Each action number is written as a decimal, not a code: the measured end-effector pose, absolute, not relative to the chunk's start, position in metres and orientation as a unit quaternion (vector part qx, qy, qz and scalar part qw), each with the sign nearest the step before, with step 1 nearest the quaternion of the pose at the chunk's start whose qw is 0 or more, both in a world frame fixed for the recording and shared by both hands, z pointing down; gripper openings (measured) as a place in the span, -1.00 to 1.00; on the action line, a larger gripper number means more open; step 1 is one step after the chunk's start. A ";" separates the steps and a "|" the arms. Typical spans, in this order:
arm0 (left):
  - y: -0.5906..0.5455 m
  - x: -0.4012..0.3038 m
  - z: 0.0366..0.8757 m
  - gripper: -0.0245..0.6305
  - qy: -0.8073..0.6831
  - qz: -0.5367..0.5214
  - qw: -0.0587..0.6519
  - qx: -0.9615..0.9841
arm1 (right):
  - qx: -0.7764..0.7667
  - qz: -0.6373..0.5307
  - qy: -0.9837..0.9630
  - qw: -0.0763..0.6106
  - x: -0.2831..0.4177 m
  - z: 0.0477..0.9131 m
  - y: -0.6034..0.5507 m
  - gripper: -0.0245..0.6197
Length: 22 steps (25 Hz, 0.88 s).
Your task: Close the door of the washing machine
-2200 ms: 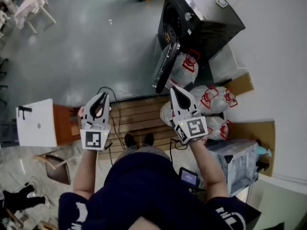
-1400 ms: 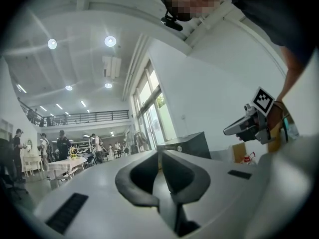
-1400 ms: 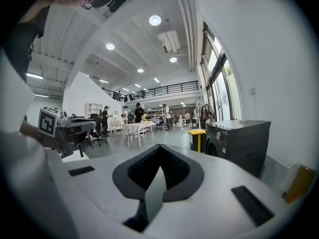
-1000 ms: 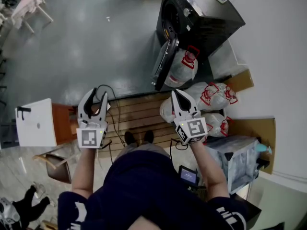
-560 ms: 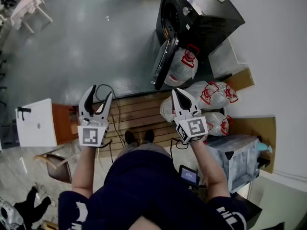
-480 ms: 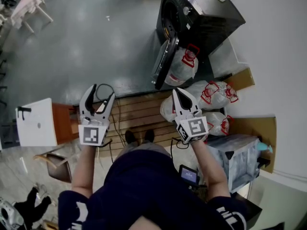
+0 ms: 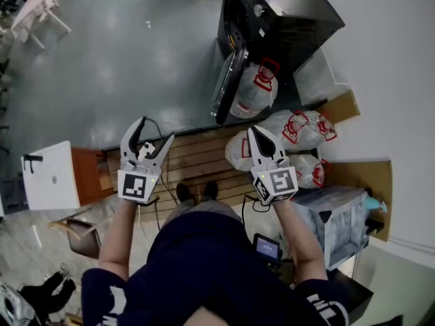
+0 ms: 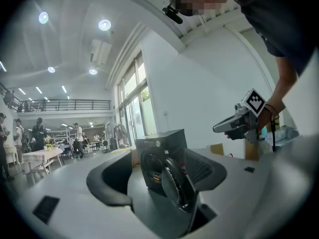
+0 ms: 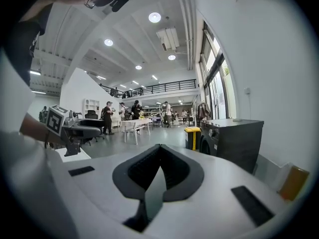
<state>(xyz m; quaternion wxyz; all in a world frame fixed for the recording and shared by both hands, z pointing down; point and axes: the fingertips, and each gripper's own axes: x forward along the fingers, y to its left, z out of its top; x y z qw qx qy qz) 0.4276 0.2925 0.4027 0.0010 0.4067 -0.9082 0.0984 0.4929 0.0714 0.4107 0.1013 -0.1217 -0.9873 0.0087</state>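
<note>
Logging, first observer: which step is in hand?

Second observer: The approach, by my reading. The washing machine stands at the far edge of the grey floor, by the white wall. Its door hangs open, swung well out and seen almost edge-on from the head view. Neither tool touches it; both are well apart from it.

First observer: Tool states?

Second observer: The left hand-held gripper has its jaws wide apart. They have just been opening, and nothing sits between them. Its own view only frames the distant door in the gap. The right hand-held gripper has its jaws together and is empty.

First observer: Pose?

Second observer: Both forearms reach out in front of the torso with the elbows bent. The tools point roughly level toward the machine, marker cubes facing up. The person stands on the wooden planks, short of the floor's near edge.

First observer: Next move?

Second observer: This is judgement only. Step closer, bring one tool to the door's free edge, and swing it round to the drum opening until it latches. The white bag with red print lies just beside the door and may crowd a push from that side.
</note>
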 end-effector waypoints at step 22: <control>0.122 0.426 0.549 0.07 -0.856 0.142 0.107 0.486 | -0.113 0.024 -0.985 0.131 0.516 0.451 -0.005 -0.86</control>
